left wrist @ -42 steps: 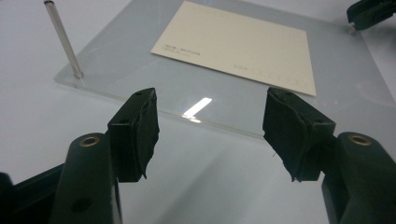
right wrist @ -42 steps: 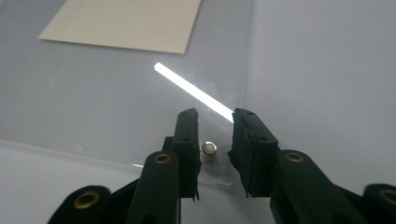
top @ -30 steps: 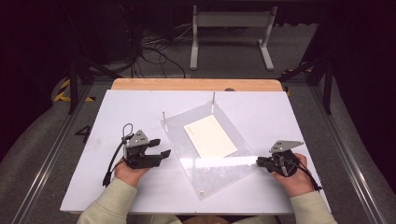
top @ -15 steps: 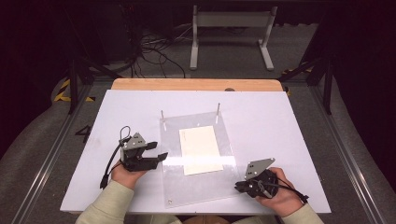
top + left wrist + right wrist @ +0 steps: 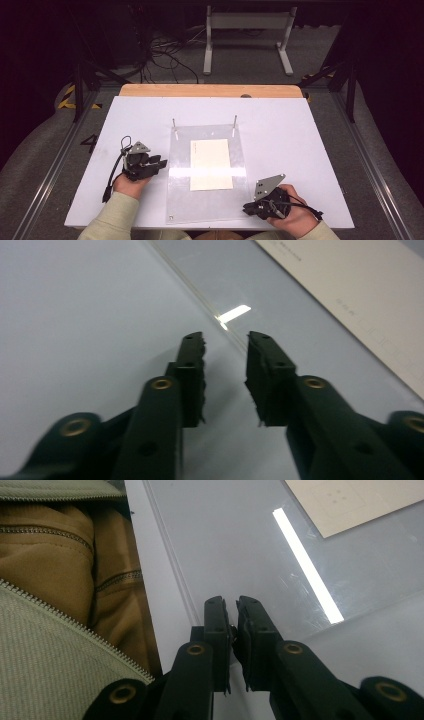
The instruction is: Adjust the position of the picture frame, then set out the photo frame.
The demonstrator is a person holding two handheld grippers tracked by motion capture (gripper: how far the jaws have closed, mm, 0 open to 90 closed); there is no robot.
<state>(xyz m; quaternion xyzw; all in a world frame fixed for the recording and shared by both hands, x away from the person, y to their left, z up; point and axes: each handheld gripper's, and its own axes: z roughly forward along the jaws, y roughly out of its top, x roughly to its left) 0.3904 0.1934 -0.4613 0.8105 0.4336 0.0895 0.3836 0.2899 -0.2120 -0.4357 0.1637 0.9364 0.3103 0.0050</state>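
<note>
— Placement first, from the high view: why is the clear sheet [image 5: 207,200] held that way?
— It is laid flat on the white table [image 5: 300,130], over the paper [image 5: 211,164], with its far edge just short of the pegs [image 5: 173,121]. Its near right corner is clamped by the right gripper [image 5: 247,207], probably so it can be steered square to those pegs. The left gripper [image 5: 161,164] is set at the sheet's left edge, likely to steady that side.

— And in the left gripper view?
— The jaws have just been closing, yet a gap is left and nothing is pinched. The sheet's edge [image 5: 220,320] runs just ahead of the tips, so no grip has been taken.

— The right gripper view?
— The jaws are pressed nearly together on the sheet's corner, close to a sleeve [image 5: 50,655] at the table's near edge.

— Counts?
— One sheet, one paper, two pegs and two grippers are counted
</note>
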